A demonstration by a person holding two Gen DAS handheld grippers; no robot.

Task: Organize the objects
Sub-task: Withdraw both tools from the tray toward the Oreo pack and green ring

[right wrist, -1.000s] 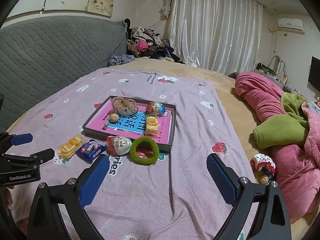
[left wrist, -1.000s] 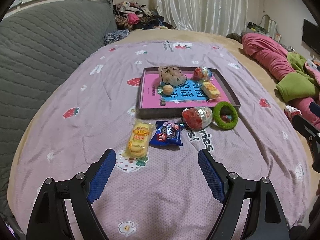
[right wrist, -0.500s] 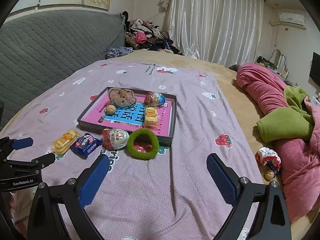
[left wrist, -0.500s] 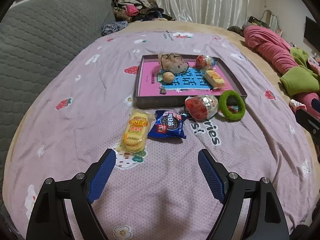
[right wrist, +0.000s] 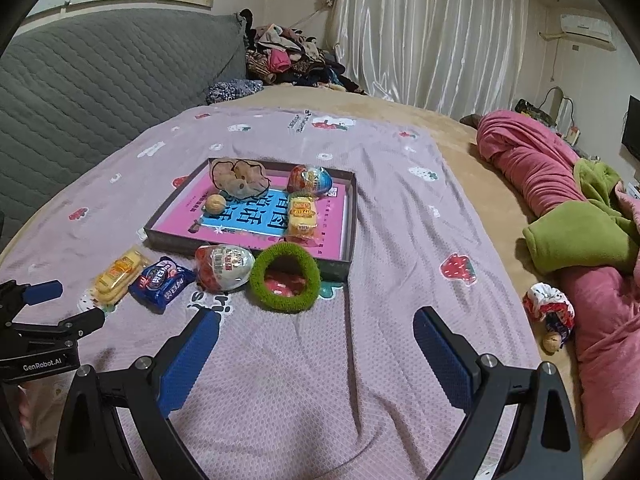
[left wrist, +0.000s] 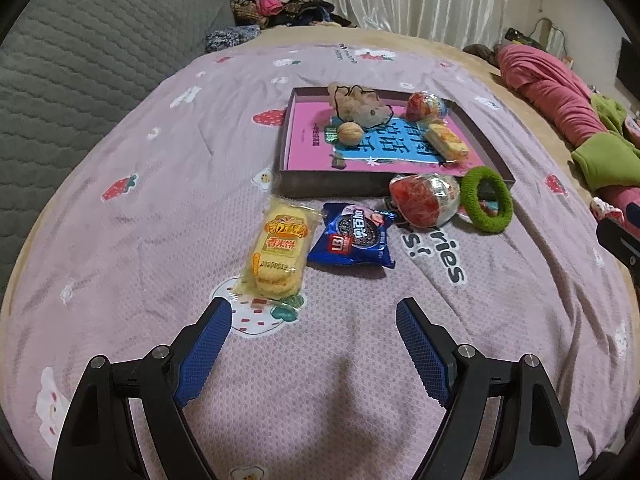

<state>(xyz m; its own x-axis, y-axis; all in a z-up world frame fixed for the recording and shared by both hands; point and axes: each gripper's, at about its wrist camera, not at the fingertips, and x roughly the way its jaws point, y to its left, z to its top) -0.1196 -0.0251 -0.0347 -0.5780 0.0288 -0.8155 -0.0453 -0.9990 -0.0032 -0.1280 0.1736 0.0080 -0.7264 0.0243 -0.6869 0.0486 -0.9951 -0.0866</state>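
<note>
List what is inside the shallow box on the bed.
Inside the box: a plush toy, a walnut, a foil egg and a yellow snack pack. They lie on a pink printed sheet, partly covering its print.

Two wrist cameras look low across the bed.
Left view sits nearer the tray; right view looks from further right; both share it.

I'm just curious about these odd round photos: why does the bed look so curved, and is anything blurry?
Left wrist view: fisheye bends the purple blanket; the yellow snack pack looks slightly soft. Right wrist view: black corners, bowed curtain, and the green ring is fairly sharp.
</note>
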